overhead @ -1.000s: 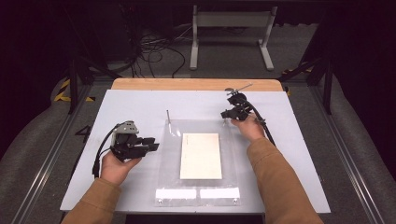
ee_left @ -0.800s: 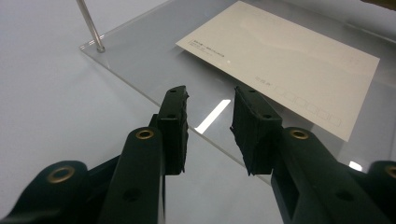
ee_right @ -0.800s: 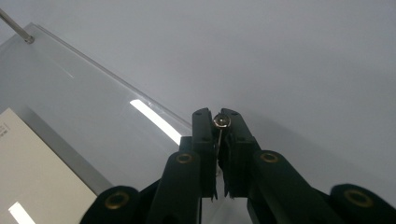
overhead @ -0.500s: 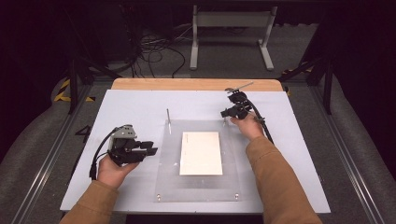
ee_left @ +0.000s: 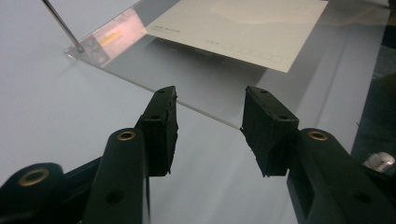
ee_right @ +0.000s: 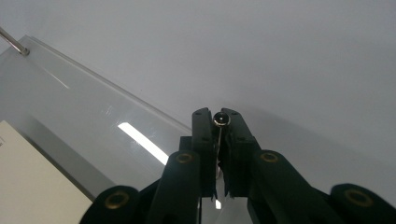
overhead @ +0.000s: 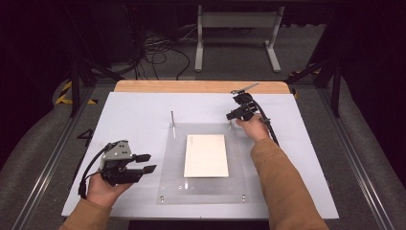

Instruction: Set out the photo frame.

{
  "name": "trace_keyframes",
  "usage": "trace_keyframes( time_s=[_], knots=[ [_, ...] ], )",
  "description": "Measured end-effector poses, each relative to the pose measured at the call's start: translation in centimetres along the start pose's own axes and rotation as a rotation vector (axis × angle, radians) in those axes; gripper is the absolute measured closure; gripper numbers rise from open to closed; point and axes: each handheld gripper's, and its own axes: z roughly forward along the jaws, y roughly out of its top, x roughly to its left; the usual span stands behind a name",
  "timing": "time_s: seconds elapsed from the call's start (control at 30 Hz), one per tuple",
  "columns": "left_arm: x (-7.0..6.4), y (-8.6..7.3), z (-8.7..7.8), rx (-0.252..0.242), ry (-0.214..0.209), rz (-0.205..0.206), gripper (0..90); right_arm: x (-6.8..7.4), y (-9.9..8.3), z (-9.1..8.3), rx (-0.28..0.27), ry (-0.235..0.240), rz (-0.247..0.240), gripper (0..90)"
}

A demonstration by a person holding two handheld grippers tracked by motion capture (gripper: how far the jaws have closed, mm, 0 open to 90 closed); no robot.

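A clear acrylic plate (overhead: 171,184) lies mid-table with a white card (overhead: 206,154) at its centre. A thin metal pin (overhead: 172,122) stands upright at the plate's back left corner. My right gripper (overhead: 231,116) is at the back right corner, shut on another thin metal pin (ee_right: 221,120) whose round head shows between its jaw tips (ee_right: 215,117). My left gripper (overhead: 147,163) rests left of the plate, open and holding nothing. In the left gripper view its jaws (ee_left: 210,135) point at the plate edge (ee_left: 187,86), with the card (ee_left: 243,28) beyond.
The white tabletop (overhead: 134,115) has bare room left, right and behind the plate. Small screws (overhead: 243,196) sit at the plate's near corners. A wooden strip (overhead: 201,86) runs along the table's far edge; cables and a metal stand lie on the floor beyond.
My left gripper has drawn back toward the person and a little left, still open. The right gripper has held still on its pin.
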Motion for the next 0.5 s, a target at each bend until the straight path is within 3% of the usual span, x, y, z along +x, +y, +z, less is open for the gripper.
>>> trace_keyframes(
  time_s=[0.2,0.5],
  knots=[
    [-1.6,-0.4,-0.8,0.002,-0.01,0.05,48.5,0.1,0.1,0.0,0.013,-0.007,-0.003,85.0],
    [-4.7,-0.5,0.3,0.041,-0.087,0.182,38.4,0.2,0.2,0.0,0.02,-0.016,-0.003,85.0]
  ],
)
